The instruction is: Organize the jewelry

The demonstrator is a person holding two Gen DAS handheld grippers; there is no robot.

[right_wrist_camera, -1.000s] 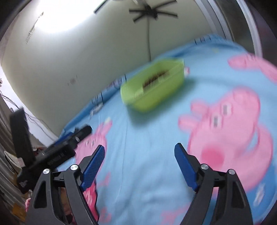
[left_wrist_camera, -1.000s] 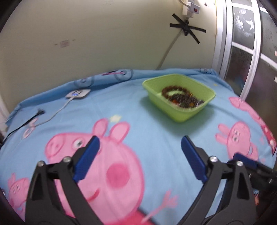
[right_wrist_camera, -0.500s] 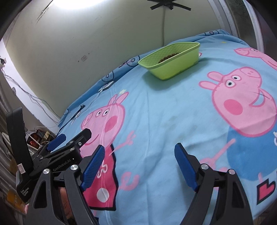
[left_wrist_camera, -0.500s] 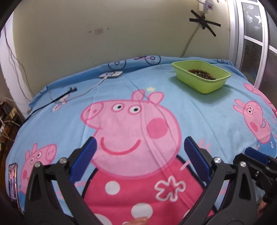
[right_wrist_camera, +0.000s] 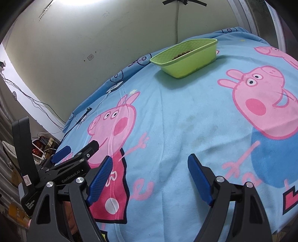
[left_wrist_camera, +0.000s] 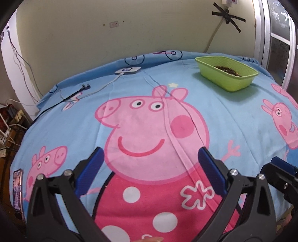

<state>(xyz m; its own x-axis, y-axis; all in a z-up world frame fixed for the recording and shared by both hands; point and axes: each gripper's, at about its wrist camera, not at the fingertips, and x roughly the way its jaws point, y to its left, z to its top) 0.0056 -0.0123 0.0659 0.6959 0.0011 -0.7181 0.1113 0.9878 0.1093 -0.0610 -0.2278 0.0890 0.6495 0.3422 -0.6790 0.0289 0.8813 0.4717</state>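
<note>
Right now the jewelry [left_wrist_camera: 228,70], a dark heap of brown beads, is lying inside the green basket [left_wrist_camera: 226,82] at the far end of the bed, close to the wall and beside the window frame. From the right wrist view only a sliver of the beads [right_wrist_camera: 181,54] is peeking over the basket's [right_wrist_camera: 188,64] near rim, so I cannot tell how many pieces are sitting in there. The basket is resting flat on the blue cartoon-pig blanket [left_wrist_camera: 232,121], well apart from both pairs of fingers.

The left gripper [left_wrist_camera: 150,168] is hovering over the big pink pig at the near end of the bed, its blue fingers [left_wrist_camera: 91,168] standing wide with nothing but blanket showing between them; the basket is sitting far ahead and off to the right of them. The right gripper [right_wrist_camera: 150,177] is likewise spreading its fingers [right_wrist_camera: 199,178] wide over bare blanket, holding nothing, and the basket is lying straight ahead at the far side. The left gripper is also showing at the right view's left edge, just beside the right one.

Further out, a small white charger [left_wrist_camera: 127,70] with its cable is lying on the blanket near the wall, and a phone [left_wrist_camera: 18,189] is sitting at the bed's left edge. Black tape [left_wrist_camera: 228,15] is holding a cord to the wall.
</note>
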